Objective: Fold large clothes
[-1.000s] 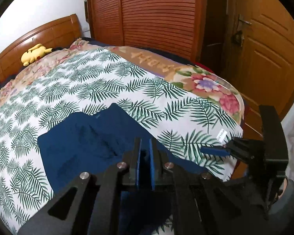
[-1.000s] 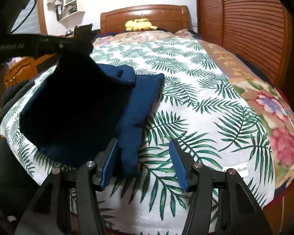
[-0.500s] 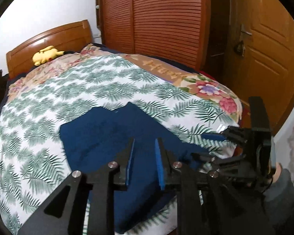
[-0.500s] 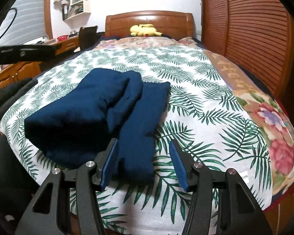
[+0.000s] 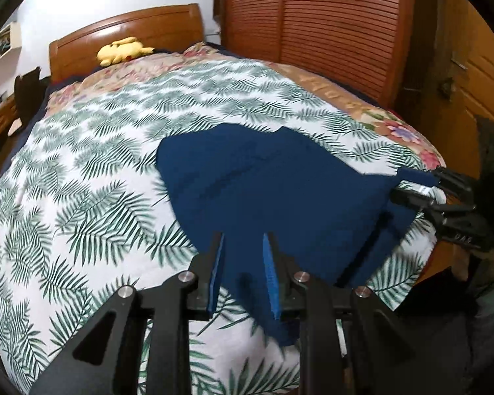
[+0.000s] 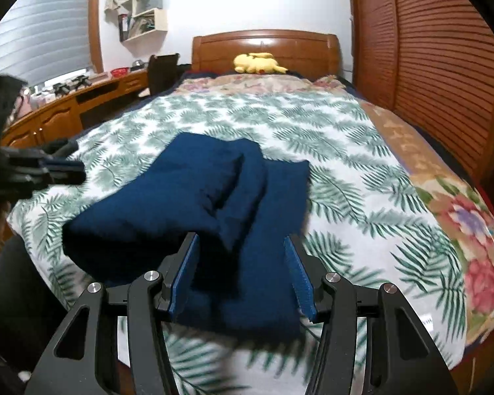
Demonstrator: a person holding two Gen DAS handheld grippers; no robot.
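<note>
Both pairs of fingers stand apart and grip nothing. My left gripper (image 5: 242,273) has just been opening its jaws a little; the gap is narrow, and the navy garment (image 5: 273,191) shows through it from the bed below, not pinched. My right gripper (image 6: 243,276) holds a wider gap, its blue pads (image 6: 184,276) framing the near end of the same garment, which lies folded in thick layers on the palm-leaf sheet (image 6: 362,197) near the foot of the bed.

Beyond the sheet a floral quilt (image 6: 471,230) runs along the wardrobe side; I see lettering on its tan band but cannot read it. A small white label (image 6: 426,320) at the sheet's corner is too blurred to read. A yellow plush toy (image 6: 258,63) rests by the wooden headboard (image 6: 266,46).
</note>
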